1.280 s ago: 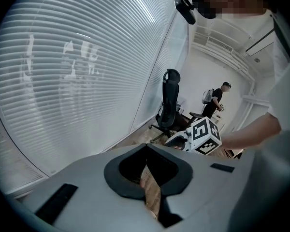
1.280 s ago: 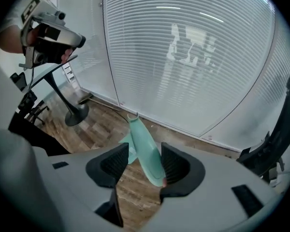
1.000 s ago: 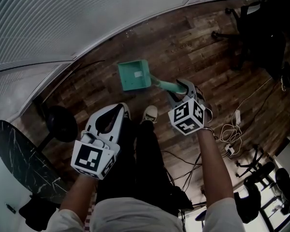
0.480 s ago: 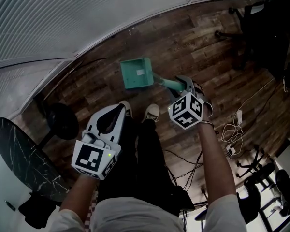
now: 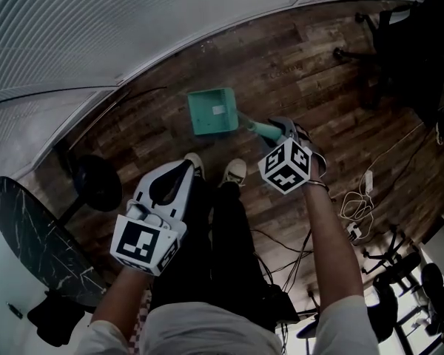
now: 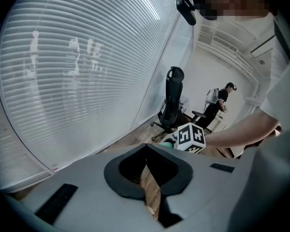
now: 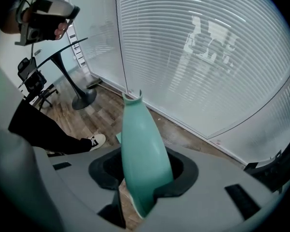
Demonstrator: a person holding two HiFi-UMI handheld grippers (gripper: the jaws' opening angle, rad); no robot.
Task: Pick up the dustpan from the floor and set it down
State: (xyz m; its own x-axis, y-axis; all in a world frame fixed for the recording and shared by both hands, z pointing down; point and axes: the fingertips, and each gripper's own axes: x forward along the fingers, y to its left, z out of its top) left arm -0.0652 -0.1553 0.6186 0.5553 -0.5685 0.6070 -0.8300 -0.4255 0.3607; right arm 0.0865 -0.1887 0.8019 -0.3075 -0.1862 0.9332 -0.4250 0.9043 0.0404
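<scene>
A teal dustpan (image 5: pixel 212 112) lies on the dark wooden floor near the glass wall, its handle (image 5: pixel 260 129) pointing toward my right gripper (image 5: pixel 281 128). In the right gripper view the handle (image 7: pixel 142 149) runs between the jaws, which have just been closing around it. One jaw touches it and a thin strip of floor still shows at the other. My left gripper (image 5: pixel 189 167) hangs lower left over the person's legs. Its tips meet with nothing in them, and in its own view my left gripper (image 6: pixel 146 151) shows only a sliver of floor.
A dark marble table (image 5: pixel 29 235) with a round pedestal base (image 5: pixel 96 183) stands at the left. Cables and a power strip (image 5: pixel 355 205) lie at the right, with an office chair (image 5: pixel 385 43) beyond. The person's shoes (image 5: pixel 235 172) are just below the dustpan. Another person (image 6: pixel 217 100) stands far off.
My right gripper has sunk a little onto the dustpan handle and its jaws have narrowed around it. The left gripper has stayed where it was. The dustpan still rests on the floor.
</scene>
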